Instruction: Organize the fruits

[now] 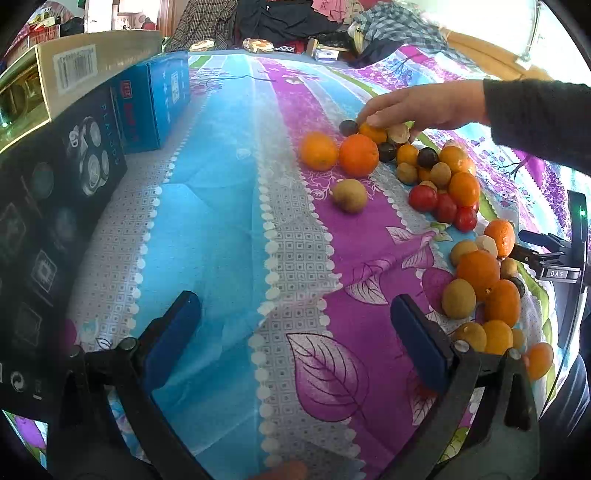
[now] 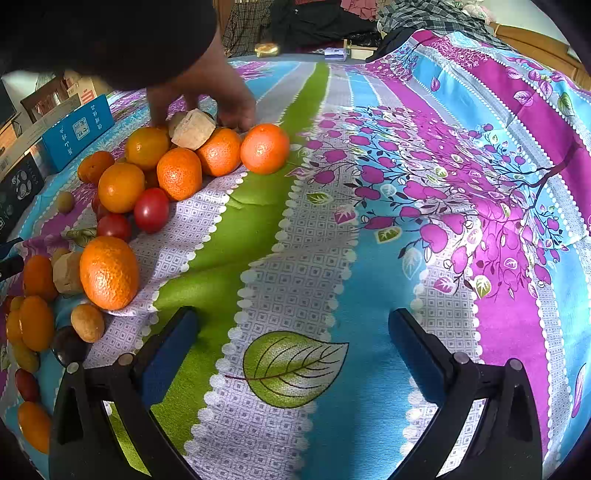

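Fruit lies loose on the patterned cloth (image 1: 229,221): oranges (image 1: 358,155), red tomatoes (image 1: 423,197), brown fruits (image 1: 349,195) and dark plums (image 1: 348,127). My left gripper (image 1: 295,332) is open over bare cloth, with the fruit to its right. A bare hand (image 1: 424,107) in a dark sleeve touches the far fruits. In the right wrist view the pile runs along the left, with an orange (image 2: 264,148), a larger orange (image 2: 109,273) and tomatoes (image 2: 151,209). My right gripper (image 2: 293,347) is open and holds nothing, right of the pile. The hand (image 2: 221,96) rests on its far end.
A black box (image 1: 55,221), a blue box (image 1: 155,99) and a cardboard box (image 1: 74,66) line the left side. Clothes (image 1: 280,18) are heaped at the back. A black gripper body (image 1: 557,273) shows at the right edge. A beige chunk (image 2: 192,129) sits on the pile.
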The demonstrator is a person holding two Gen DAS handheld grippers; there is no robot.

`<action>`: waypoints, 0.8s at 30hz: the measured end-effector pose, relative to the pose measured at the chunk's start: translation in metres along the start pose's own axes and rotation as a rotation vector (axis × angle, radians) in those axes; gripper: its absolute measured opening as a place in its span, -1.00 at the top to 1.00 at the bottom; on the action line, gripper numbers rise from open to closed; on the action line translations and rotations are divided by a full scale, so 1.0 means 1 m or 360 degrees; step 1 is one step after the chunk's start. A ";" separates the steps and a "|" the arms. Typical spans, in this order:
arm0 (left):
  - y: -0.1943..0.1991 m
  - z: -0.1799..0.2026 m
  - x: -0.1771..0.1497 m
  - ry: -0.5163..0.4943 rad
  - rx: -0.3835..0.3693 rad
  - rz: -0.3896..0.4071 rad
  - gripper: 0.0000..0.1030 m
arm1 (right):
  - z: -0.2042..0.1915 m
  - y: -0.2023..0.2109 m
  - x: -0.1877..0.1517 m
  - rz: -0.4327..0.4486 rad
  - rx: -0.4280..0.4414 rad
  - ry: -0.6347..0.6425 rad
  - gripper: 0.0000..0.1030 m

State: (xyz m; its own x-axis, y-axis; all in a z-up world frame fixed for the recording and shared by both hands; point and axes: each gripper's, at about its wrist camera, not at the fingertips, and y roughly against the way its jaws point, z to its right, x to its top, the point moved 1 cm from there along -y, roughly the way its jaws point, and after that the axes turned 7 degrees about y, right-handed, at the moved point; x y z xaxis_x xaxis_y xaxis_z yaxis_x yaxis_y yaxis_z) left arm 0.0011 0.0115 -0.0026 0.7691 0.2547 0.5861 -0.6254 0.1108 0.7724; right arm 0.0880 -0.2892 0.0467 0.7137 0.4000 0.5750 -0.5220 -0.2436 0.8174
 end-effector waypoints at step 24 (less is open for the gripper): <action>0.025 -0.002 -0.020 -0.0018 -0.0065 -0.0020 -1.00 | 0.000 0.000 0.000 0.0000 -0.0001 0.0001 -1.00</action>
State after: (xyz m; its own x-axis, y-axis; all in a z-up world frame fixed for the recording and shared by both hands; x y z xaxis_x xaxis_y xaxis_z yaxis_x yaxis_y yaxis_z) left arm -0.0301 0.0115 0.0046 0.7783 0.2419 0.5794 -0.6203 0.1534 0.7692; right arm 0.0881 -0.2887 0.0465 0.7135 0.4005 0.5749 -0.5223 -0.2428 0.8175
